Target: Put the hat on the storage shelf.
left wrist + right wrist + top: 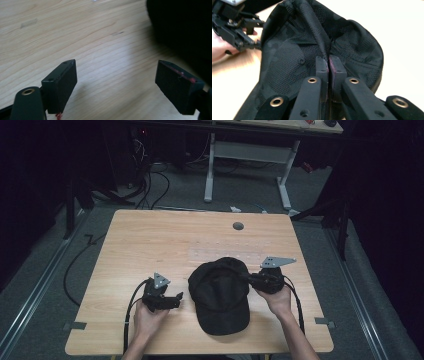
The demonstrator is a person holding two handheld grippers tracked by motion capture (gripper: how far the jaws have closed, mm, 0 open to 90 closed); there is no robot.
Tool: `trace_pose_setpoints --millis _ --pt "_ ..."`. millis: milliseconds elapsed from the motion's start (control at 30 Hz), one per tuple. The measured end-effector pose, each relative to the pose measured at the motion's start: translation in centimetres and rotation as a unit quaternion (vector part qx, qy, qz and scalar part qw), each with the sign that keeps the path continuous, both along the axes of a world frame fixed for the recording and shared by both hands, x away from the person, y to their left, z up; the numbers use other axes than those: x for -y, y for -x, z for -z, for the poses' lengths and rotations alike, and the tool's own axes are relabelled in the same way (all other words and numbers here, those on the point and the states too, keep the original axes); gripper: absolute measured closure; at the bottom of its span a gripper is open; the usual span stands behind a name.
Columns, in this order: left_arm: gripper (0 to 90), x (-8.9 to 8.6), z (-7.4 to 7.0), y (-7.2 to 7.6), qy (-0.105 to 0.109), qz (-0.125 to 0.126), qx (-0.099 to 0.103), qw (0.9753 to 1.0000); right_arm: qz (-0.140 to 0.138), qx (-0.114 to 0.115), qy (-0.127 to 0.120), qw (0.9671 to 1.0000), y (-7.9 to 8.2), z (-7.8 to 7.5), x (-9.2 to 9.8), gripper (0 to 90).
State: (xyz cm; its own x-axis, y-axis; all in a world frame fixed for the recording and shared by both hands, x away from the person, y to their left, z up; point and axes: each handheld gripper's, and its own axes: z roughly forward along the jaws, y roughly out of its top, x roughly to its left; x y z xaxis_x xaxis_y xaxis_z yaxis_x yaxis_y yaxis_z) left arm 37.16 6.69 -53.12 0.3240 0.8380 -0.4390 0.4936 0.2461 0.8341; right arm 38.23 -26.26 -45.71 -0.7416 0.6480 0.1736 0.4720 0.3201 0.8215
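Light: overhead, bright on the pale wooden table [150,245]; surroundings dark.
Shadows: soft beneath the black fabric cap [182,25].
Focus: near jaws blurred, lower frame.

Black mesh-patterned cap [220,295] sitting on the table [150,240] near the front edge, brim toward the person, crown fabric bunched into a pinched ridge.
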Motion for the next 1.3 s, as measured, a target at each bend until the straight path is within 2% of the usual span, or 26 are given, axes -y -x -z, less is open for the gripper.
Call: trace_pose_setpoints --millis 133,267,333,400,433,500,600,700,733,833,867,967,1000,1200,1300 --pt "18.3 0.3 -0.9 1.1 0.029 0.030 -0.002 0.9991 -0.005 0.016 -0.016 0.9997 0.4 -0.8 0.3 87.5" --pt "17.3 0.6 -1.4 1.9 0.046 0.053 -0.006 0.9975 -0.012 0.032 -0.016 0.9993 0.7 -1.8 0.3 87.6" --pt "16.6 0.9 -1.7 2.4 0.062 0.072 -0.014 0.9954 -0.014 0.039 -0.020 0.9989 0.9 -2.2 0.2 87.6" --pt "15.9 1.0 -1.8 2.5 0.067 0.076 -0.017 0.9947 -0.015 0.042 -0.024 0.9987 1.0 -2.4 0.2 87.7" --pt "15.3 1.1 -2.1 2.7 0.078 0.085 -0.025 0.9929 -0.015 0.047 -0.029 0.9984 1.0 -2.7 0.3 87.6" --pt "15.3 1.2 -2.4 2.9 0.090 0.094 -0.030 0.9911 -0.015 0.052 -0.033 0.9980 1.0 -3.0 0.4 87.7" --pt "15.2 1.3 -2.6 3.0 0.095 0.100 -0.030 0.9900 -0.014 0.056 -0.037 0.9977 1.0 -3.3 0.5 87.7" --pt "15.2 1.5 -3.0 2.9 0.100 0.108 -0.035 0.9885 -0.017 0.065 -0.050 0.9965 1.1 -3.9 0.6 87.7" --pt "15.5 1.7 -3.1 2.8 0.107 0.114 -0.039 0.9869 -0.019 0.068 -0.061 0.9956 1.1 -4.2 0.6 87.7" --pt "15.6 1.9 -3.3 2.6 0.106 0.121 -0.043 0.9861 -0.023 0.073 -0.069 0.9946 1.1 -4.4 0.7 87.7" --pt "15.7 2.3 -3.5 2.5 0.106 0.131 -0.046 0.9846 -0.026 0.076 -0.072 0.9942 1.1 -4.5 0.6 87.7" --pt "17.9 2.8 -3.7 2.4 0.109 0.137 -0.045 0.9837 -0.031 0.080 -0.075 0.9935 1.2 -4.7 0.6 87.6" --pt "19.0 2.9 -3.9 2.3 0.115 0.148 -0.050 0.9810 -0.034 0.085 -0.079 0.9927 1.3 -4.8 0.7 87.7" --pt "24.2 3.8 -4.7 2.2 0.122 0.172 -0.047 0.9764 -0.045 0.090 -0.094 0.9905 1.3 -4.9 0.9 87.6" --pt "26.3 4.1 -4.8 1.9 0.126 0.181 -0.053 0.9740 -0.052 0.096 -0.100 0.9890 1.4 -4.9 0.9 87.6"
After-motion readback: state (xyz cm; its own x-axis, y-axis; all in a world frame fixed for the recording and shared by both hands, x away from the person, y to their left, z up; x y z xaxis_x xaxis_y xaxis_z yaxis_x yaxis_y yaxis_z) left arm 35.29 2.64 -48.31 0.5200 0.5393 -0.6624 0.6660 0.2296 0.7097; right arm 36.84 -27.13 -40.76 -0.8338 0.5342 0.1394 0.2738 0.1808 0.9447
